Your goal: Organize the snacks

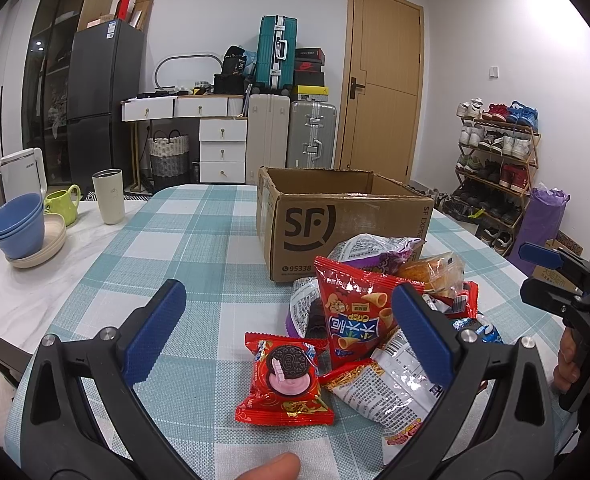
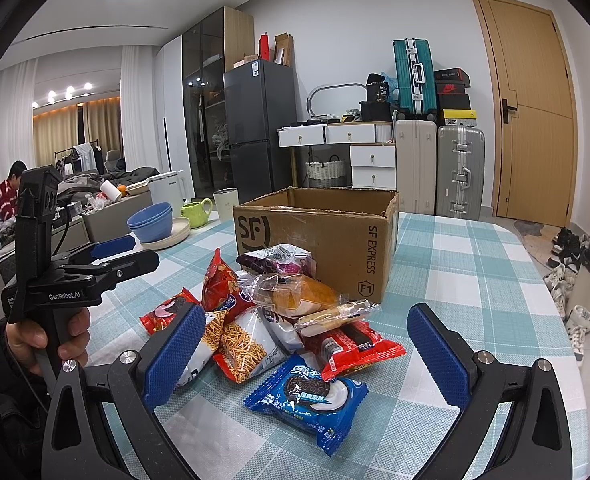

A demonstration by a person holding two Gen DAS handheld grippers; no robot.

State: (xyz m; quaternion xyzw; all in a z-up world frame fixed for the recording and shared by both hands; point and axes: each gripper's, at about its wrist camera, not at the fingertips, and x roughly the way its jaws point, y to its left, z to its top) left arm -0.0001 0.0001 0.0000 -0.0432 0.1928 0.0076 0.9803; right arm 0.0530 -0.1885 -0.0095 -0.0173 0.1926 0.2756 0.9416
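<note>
here, both claws (image 1: 289, 328) (image 2: 307, 350) wide over snacks (image 2: 279, 320)

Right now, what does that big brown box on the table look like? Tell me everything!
The cardboard box is brown and a bit worn, with ragged top edges. It stands upright on the checked tablecloth, its top open; the inside floor is hidden. A big black "SF" logo is printed on one side and "SF EXPRESS" on another. The snack pile lies in front, a purple packet leaning against it. Neither tool touches it.
</note>
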